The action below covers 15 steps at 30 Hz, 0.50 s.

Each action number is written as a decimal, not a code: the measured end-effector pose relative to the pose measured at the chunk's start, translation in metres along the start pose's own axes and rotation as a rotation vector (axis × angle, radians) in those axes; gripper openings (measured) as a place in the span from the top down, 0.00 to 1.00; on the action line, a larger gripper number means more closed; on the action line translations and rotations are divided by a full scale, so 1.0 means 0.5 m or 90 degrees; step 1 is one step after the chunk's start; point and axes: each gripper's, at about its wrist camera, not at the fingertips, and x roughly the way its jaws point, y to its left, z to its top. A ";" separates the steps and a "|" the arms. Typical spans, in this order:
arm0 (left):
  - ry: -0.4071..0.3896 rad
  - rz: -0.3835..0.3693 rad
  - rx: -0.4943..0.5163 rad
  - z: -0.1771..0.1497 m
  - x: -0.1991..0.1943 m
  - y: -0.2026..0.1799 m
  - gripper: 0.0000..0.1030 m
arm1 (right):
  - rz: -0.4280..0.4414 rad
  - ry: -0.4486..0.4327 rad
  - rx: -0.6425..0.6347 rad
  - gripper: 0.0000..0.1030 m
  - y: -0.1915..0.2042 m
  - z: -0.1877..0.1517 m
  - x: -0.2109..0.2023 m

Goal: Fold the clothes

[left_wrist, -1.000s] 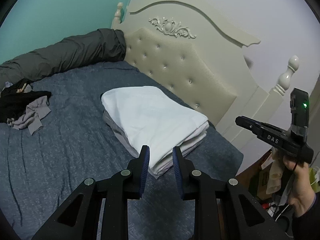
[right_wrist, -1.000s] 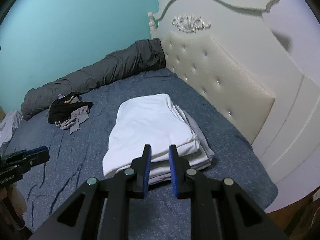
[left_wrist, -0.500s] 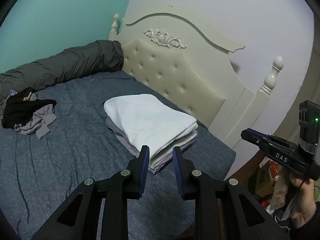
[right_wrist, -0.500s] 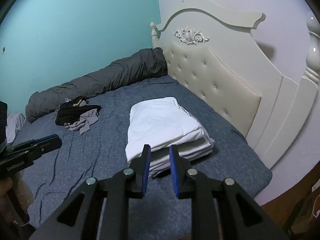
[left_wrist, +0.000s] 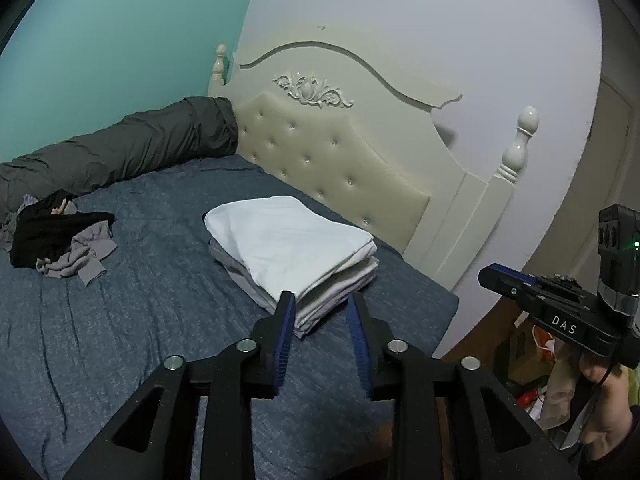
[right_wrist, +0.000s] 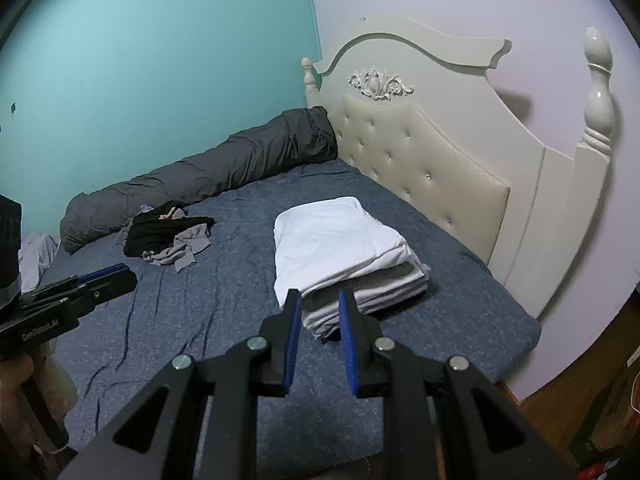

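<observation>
- Left matte-black plastic tongs (left_wrist: 321, 312): blue ribbed pads, silver round screws along the linkage.
- Right matte-black plastic tongs (right_wrist: 319, 310): same build, white "DAS" lettering, green light.
- Dark sleeve (left_wrist: 624, 446), possibly navy.

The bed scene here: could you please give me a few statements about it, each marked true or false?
1. A white garment tops the folded stack. True.
2. The unfolded clothes lie on top of that stack. False: they lie apart from it on the blue bedcover, nearer the grey roll.
3. The right gripper holds nothing. True.
4. The left gripper is clamped on the white garment. False: its jaws are opening, with nothing between them.
5. The headboard is cream and tufted. True.
</observation>
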 end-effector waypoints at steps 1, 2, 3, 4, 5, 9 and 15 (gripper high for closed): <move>-0.001 0.000 0.002 -0.002 -0.005 -0.002 0.65 | 0.000 -0.002 0.000 0.82 0.002 -0.003 -0.006; -0.002 0.000 0.004 -0.004 -0.010 -0.005 0.65 | 0.000 -0.004 0.001 0.82 0.004 -0.006 -0.012; -0.004 0.000 0.006 -0.005 -0.016 -0.007 0.65 | 0.000 -0.005 0.001 0.82 0.006 -0.008 -0.018; -0.005 0.000 0.007 -0.007 -0.021 -0.009 0.65 | -0.001 -0.007 0.001 0.82 0.008 -0.010 -0.023; -0.006 0.000 0.009 -0.009 -0.026 -0.012 0.65 | -0.001 -0.008 0.001 0.82 0.008 -0.013 -0.028; -0.010 0.000 0.013 -0.018 -0.044 -0.017 0.61 | -0.005 -0.012 -0.002 0.82 0.016 -0.024 -0.046; -0.015 0.004 0.025 -0.031 -0.063 -0.025 0.57 | -0.010 -0.017 0.004 0.69 0.024 -0.040 -0.062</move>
